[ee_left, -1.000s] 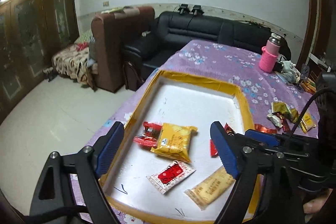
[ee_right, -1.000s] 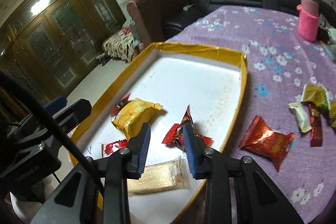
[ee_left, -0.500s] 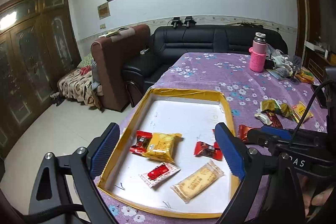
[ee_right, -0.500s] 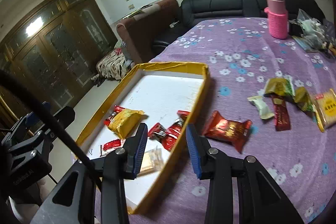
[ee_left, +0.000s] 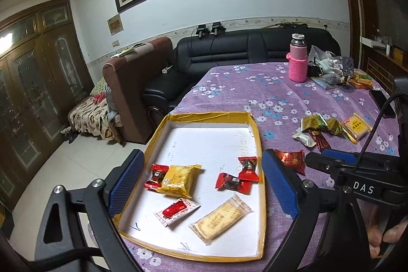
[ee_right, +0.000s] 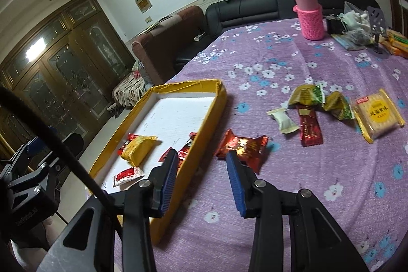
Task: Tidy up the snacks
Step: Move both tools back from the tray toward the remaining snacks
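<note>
Two grippers held apart and empty, left gripper (ee_left: 202,185) over tray (ee_left: 258,134), right gripper (ee_right: 201,180) near red packet (ee_right: 242,148) on desk (ee_right: 293,185).

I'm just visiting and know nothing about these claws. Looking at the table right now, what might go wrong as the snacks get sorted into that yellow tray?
1. The right gripper hangs open straddling the tray wall; lowering there could hit or tip the tray rather than grasp the red packet beside it.
2. That packet lies flat in shiny wrapping, so the fingers may slide off or crush it.
3. The tray sits near the table edge; a nudge might push it off.
</note>
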Tool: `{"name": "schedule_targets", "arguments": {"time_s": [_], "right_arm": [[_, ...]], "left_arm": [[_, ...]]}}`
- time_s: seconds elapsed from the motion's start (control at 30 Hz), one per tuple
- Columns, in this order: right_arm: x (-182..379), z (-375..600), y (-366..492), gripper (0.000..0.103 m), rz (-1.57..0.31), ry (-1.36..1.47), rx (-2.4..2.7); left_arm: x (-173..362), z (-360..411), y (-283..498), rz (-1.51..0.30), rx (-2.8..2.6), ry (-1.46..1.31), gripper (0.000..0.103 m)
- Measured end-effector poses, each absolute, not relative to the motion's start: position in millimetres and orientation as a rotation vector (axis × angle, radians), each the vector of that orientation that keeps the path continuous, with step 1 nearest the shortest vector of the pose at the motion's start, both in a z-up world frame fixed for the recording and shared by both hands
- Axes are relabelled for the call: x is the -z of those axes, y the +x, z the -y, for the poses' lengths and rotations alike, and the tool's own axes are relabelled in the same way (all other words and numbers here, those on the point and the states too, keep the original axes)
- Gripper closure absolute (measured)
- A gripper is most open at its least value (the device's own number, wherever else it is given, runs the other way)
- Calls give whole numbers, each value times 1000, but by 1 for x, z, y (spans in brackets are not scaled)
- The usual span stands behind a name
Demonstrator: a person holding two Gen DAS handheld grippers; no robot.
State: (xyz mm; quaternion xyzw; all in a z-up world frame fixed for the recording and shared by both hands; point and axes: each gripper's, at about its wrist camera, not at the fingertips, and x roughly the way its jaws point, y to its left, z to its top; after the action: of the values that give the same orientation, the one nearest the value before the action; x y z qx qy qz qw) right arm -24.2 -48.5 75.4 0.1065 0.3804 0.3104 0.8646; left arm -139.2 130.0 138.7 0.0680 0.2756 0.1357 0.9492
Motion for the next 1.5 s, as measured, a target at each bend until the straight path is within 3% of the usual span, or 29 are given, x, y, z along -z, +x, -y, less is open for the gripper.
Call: {"name": "schedule_targets", "arguments": {"time_s": [0.53,0.93,1.23,1.33,1.5], "right_arm": [[-60,119,-4,61,-809,313,-542],[-47,197,56,58,-854,384,-360],[-35,116,74,57,-943,239,-543],[-36,73,73,46,-941,148,-662],[-23,26,73,45,-959,47,-764]], "left_arm": [[-123,-98,-113,-625,-222,200,8],[-93,-138,-69,-791,-7,-110,8],[-82,-146,-59,-806,48,-216,8],[-85,-158,-59,-791,57,-281,8],[-89,-170,-64,-780,51,-300,8]]}}
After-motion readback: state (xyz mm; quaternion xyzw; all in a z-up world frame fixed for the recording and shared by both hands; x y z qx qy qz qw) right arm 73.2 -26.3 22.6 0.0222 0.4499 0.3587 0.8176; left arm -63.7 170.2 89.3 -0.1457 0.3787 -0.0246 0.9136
